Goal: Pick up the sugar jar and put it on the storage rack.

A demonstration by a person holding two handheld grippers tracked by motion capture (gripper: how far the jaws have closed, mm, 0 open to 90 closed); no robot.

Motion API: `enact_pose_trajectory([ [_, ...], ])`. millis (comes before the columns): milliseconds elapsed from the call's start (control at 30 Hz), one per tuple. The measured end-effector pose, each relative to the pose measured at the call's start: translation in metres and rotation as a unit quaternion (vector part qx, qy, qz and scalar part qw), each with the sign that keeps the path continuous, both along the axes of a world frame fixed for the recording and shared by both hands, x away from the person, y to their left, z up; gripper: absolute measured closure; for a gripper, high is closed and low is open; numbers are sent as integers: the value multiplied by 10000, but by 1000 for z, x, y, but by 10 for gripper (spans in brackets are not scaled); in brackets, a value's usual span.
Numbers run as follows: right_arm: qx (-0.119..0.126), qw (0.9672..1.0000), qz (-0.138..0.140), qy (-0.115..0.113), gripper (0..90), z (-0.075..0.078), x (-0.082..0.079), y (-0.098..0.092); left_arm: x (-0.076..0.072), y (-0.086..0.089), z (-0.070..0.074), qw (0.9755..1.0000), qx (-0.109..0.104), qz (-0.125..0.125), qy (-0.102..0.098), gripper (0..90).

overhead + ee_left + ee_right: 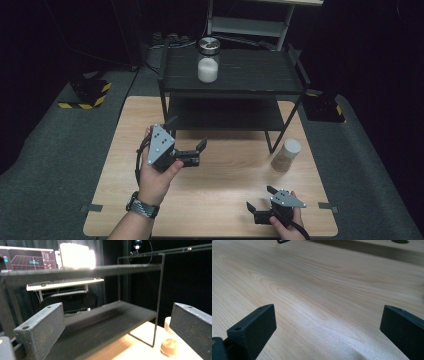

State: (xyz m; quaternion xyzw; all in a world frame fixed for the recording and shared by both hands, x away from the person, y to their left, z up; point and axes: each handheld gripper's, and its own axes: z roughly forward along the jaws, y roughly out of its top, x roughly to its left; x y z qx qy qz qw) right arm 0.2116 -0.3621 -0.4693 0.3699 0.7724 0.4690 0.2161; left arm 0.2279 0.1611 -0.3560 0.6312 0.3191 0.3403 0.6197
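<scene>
The left gripper (186, 136) is held above the table (220, 200), just in front of the lower shelf of the black rack (227, 75). Its jaws stand wide apart and hold nothing. In the left gripper view they frame the rack's lower shelf, with the tan cylinder (169, 347) low on the right between them.

The right gripper (261, 197) sits low near the table's front edge, well apart from the left one. Its jaws are also spread wide, empty, touching no object; in the right gripper view bare wood grain lies between them.

The tan cylinder with a white top stands upright on the table beside the rack's right front leg, between the rack and the right gripper. A jar (208, 60) of white powder stands on the rack's top shelf.
</scene>
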Motion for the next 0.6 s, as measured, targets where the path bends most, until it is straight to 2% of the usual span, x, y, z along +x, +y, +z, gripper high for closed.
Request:
enact_pose_trajectory([
  [100, -17, 10000, -1, -8, 4, 0, 0, 1, -3, 2, -9, 10000, -47, -12, 69, 5],
  [200, -30, 10000, -8, -12, 4, 0, -1, 1, -7, 5, -25, 9997, -17, -41, 245, 5],
  [233, -33, 10000, -7, -12, 4, 0, -1, 1, -7, 5, -25, 9997, -17, -41, 245, 5],
  [267, -33, 10000, -7, -12, 4, 0, 0, 1, -8, 8, -34, 9994, -5, -83, 348, 5],
  [333, -35, 10000, -8, -8, 4, 0, 0, 1, -9, 9, -38, 9991, 18, -107, 413, 5],
  [367, -38, 10000, -6, -5, 4, 0, 0, 1, -11, 12, -46, 9982, 60, -191, 558, 5],
  [467, -40, 10000, -9, -3, 4, 1, 0, 1, -14, 13, -55, 9973, 157, -250, 670, 5],
  [500, -41, 10000, -25, -8, 4, 0, -1, 2, -17, 13, -63, 9961, 309, -256, 783, 5],
  [567, -54, 10000, -38, -24, 4, 0, -1, 2, -19, 13, -67, 9955, 369, -264, 837, 5],
  [600, -61, 10000, -33, -39, 4, 0, -2, 3, -22, 15, -76, 9940, 486, -283, 941, 5],
])
